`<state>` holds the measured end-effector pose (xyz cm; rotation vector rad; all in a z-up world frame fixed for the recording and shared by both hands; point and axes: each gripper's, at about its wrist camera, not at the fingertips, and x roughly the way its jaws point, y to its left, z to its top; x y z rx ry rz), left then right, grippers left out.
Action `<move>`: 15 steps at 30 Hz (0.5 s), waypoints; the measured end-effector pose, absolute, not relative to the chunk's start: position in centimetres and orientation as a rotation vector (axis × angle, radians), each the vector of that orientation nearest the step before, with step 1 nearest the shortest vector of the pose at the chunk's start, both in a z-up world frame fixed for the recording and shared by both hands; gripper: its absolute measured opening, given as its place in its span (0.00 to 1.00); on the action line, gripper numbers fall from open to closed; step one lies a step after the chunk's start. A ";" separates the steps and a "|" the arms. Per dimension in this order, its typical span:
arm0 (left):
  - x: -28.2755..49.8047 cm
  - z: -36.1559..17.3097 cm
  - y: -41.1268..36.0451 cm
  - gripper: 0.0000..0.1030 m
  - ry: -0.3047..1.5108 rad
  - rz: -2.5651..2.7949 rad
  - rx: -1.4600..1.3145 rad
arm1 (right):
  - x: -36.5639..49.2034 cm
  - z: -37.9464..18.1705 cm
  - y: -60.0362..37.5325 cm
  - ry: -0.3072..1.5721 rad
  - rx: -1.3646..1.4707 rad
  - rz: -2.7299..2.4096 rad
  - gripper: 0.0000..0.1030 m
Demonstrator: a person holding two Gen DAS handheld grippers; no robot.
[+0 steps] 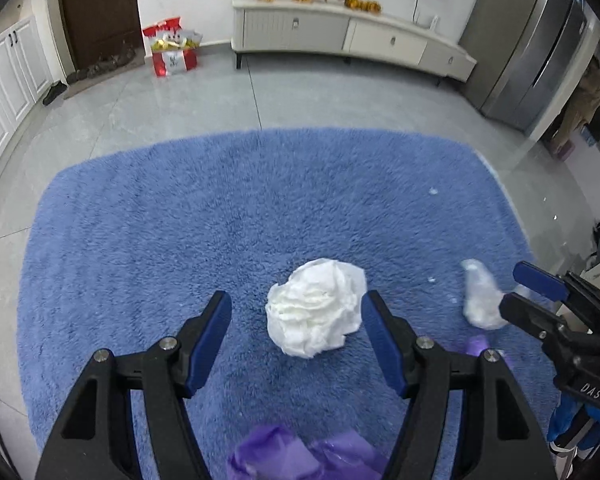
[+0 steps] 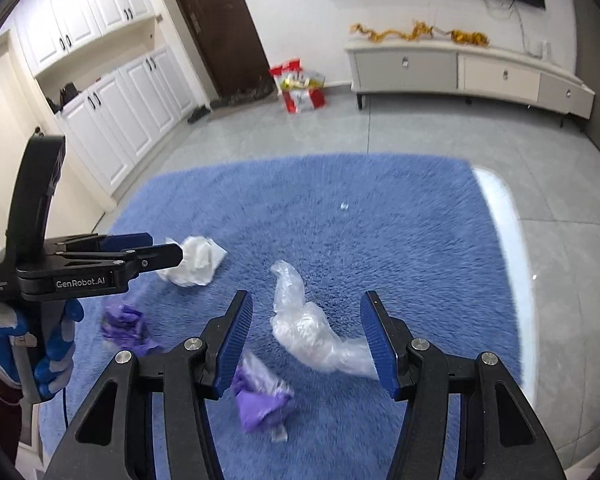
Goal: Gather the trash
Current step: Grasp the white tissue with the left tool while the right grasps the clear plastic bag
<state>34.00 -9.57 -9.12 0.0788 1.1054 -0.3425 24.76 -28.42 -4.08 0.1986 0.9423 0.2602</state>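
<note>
The left tongs (image 1: pixel 296 340) stand apart above a crumpled white tissue (image 1: pixel 316 308) on the blue rug (image 1: pixel 140 220); it looks light and soft, best pinched across its middle. The right tongs (image 2: pixel 306 334), also apart, angle down over a clear plastic wrap (image 2: pixel 308 328), probably slippery and springy; grip its bunched centre.

Blue shaggy rug (image 1: pixel 180 220), white tissue (image 1: pixel 316 312) — purple wrappers (image 2: pixel 262 396)
</note>
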 end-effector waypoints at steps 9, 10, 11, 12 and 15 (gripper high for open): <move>35.5 -11.1 -10.1 0.25 1.187 -0.336 0.031 | 26.8 -6.2 -27.7 1.020 0.187 0.270 0.18; 35.4 -10.9 -9.8 0.20 1.192 -0.346 0.001 | 26.6 -6.0 -27.8 1.013 0.184 0.265 0.17; 35.2 -10.6 -9.4 0.18 1.184 -0.351 -0.025 | 26.4 -5.6 -27.9 0.999 0.184 0.257 0.17; 34.9 -10.3 -9.1 0.18 1.171 -0.354 -0.037 | 26.1 -5.2 -28.2 0.985 0.188 0.250 0.16; 33.4 -8.4 -7.7 0.17 1.117 -0.368 -0.086 | 24.8 -3.6 -28.8 0.936 0.199 0.235 0.16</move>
